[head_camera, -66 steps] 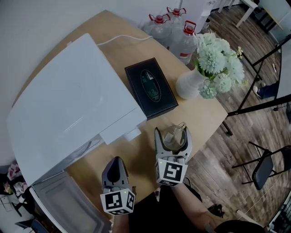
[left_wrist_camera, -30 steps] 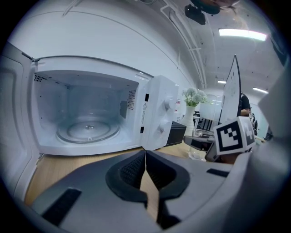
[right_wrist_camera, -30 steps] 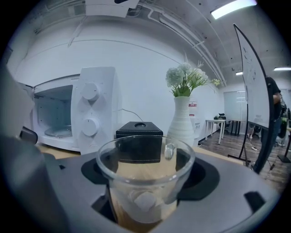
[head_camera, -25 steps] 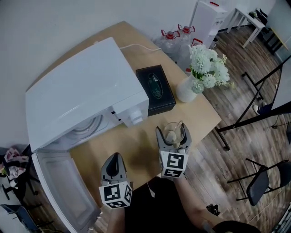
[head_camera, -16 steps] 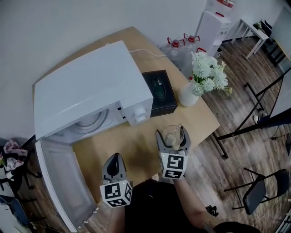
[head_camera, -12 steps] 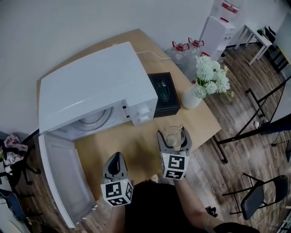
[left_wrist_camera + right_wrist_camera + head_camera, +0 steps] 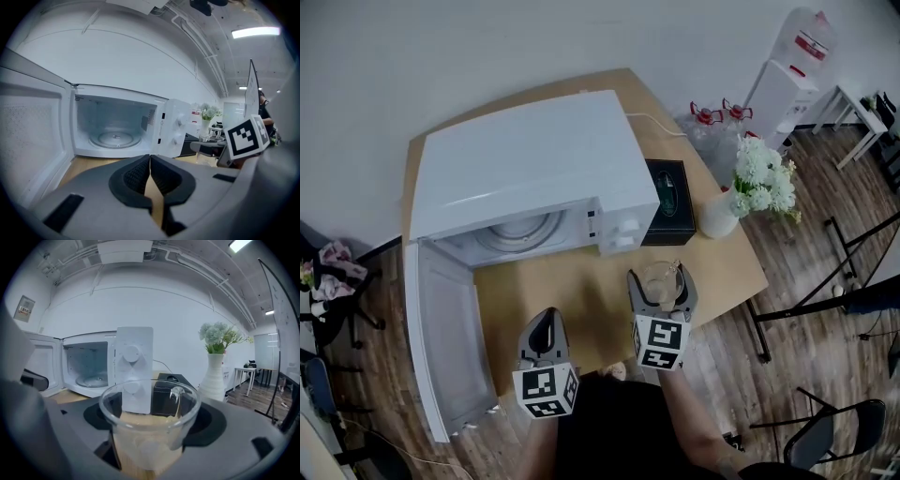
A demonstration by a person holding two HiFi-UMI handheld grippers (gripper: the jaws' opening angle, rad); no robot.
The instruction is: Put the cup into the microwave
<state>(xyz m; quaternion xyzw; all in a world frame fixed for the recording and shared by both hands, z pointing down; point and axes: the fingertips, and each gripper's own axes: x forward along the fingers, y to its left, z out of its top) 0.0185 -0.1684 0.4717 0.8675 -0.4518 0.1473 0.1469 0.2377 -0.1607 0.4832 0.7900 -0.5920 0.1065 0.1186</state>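
Microwave [image 7: 525, 169] now fuller in view, door [image 7: 441, 337] open; cup [image 7: 659, 285] in right gripper [image 7: 658, 278].

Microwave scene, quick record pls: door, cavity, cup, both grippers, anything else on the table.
microwave: white, on wooden table
door: open wide
cavity: only the glass turntable inside
cup: clear glass, outside the microwave
right gripper: fingers shut on cup
left gripper: fingers shut, nothing between them
other: black box and white vase of flowers, right of microwave
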